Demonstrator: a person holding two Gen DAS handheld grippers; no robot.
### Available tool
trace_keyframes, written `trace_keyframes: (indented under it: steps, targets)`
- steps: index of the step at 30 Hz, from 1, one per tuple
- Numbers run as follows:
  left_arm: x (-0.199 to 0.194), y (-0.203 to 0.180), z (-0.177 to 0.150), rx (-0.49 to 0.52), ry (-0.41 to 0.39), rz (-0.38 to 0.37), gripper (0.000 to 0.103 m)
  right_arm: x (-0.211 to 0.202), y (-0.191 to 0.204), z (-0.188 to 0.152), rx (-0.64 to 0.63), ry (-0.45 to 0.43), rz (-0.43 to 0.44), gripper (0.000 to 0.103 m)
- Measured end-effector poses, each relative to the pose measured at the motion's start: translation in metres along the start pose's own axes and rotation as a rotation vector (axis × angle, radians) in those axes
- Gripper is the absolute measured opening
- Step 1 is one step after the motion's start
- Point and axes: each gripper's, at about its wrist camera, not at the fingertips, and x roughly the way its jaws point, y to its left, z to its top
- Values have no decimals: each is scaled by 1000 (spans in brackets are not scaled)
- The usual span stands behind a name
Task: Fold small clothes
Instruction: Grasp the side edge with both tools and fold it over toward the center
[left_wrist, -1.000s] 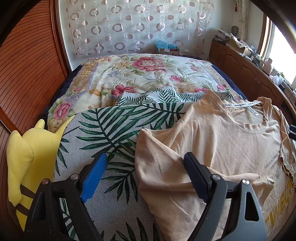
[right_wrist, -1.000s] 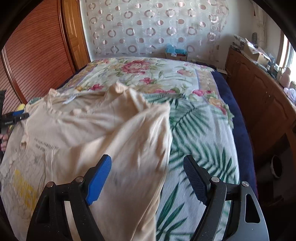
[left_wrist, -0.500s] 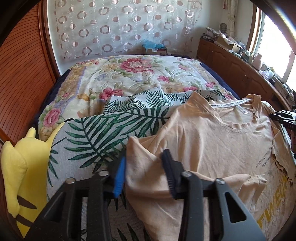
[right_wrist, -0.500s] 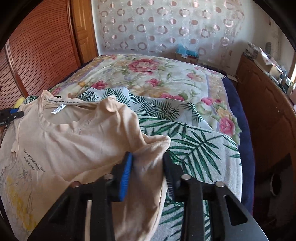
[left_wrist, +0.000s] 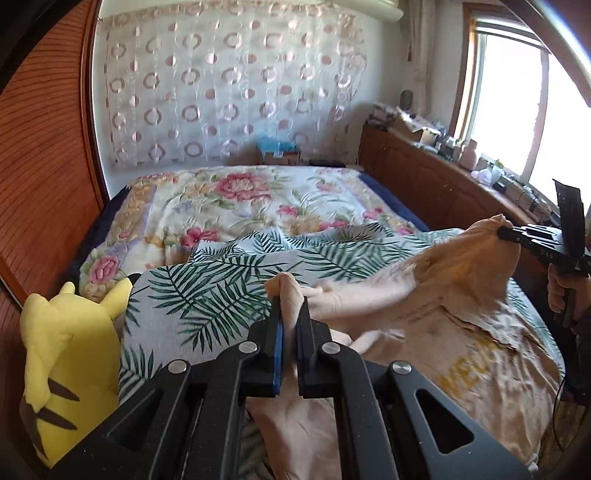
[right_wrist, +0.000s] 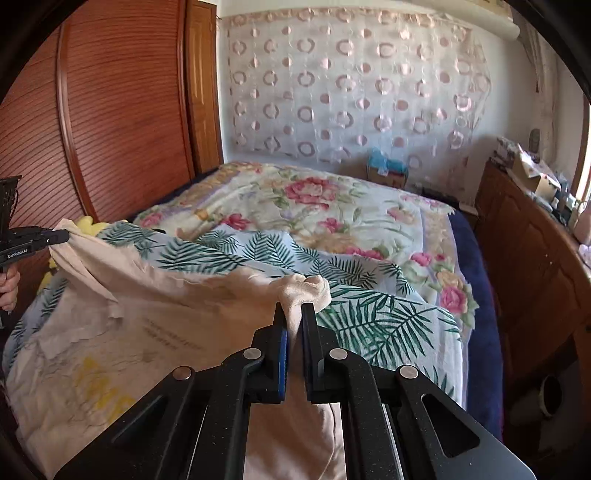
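Observation:
A peach T-shirt (left_wrist: 424, 325) with yellow print lies on the palm-leaf cloth (left_wrist: 207, 295), its top edge lifted off the bed. My left gripper (left_wrist: 289, 314) is shut on one sleeve end, which sticks up between the fingers. My right gripper (right_wrist: 294, 314) is shut on the other sleeve end. In the left wrist view the right gripper (left_wrist: 504, 233) shows at the far right, pinching the raised shoulder. In the right wrist view the left gripper (right_wrist: 62, 236) shows at the far left, holding the shirt (right_wrist: 122, 317) up.
A yellow plush toy (left_wrist: 66, 354) sits at the bed's left edge. A floral quilt (left_wrist: 240, 199) covers the far half of the bed. A wooden sideboard (left_wrist: 436, 184) with clutter runs along the right, wooden doors (right_wrist: 110, 110) on the left. A hand (left_wrist: 557, 291) grips the right handle.
Both grippers went from wide open to shut on the shirt's sleeve ends, then rose, lifting the shirt's upper part off the palm-leaf cloth.

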Motion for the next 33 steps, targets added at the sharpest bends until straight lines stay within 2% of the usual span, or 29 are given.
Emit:
trace_keyframes:
  steps: [8,13,15,20,23,27,29,31,33]
  targets:
    - [-80,-14,-49,17,-61,-4,6,-89,26,-57,8,-45,-6,7]
    - [-116,-25,-87,41,-44,14,6,-134,41,-85,31,-39,-30,7]
    - [-129,-27,-99,31,-36,-5,6,-151,47,-93,39,-39,-29,7]
    - [-154,-35,-115,36,-49,-9,6,-189,58,-107,39,-13,-15,7]
    - [-166,-37,-119,42,-42,-12,6,-214,61,-113,53,-8,-7,7]
    - [-173,-41,-131,63,-37,21,6,-241,68,-122,37,12,-23,7]
    - [-167,-38,-140,78,-17,27,6,-245,72,-128,32,39,-27,7]
    - [-155,-34,-151,52,25,39,6,-239,73,-139,17,80,-39,7]
    - [-144,-32,-160,37,55,16,6,-229,73,-150,39,119,-32,7]
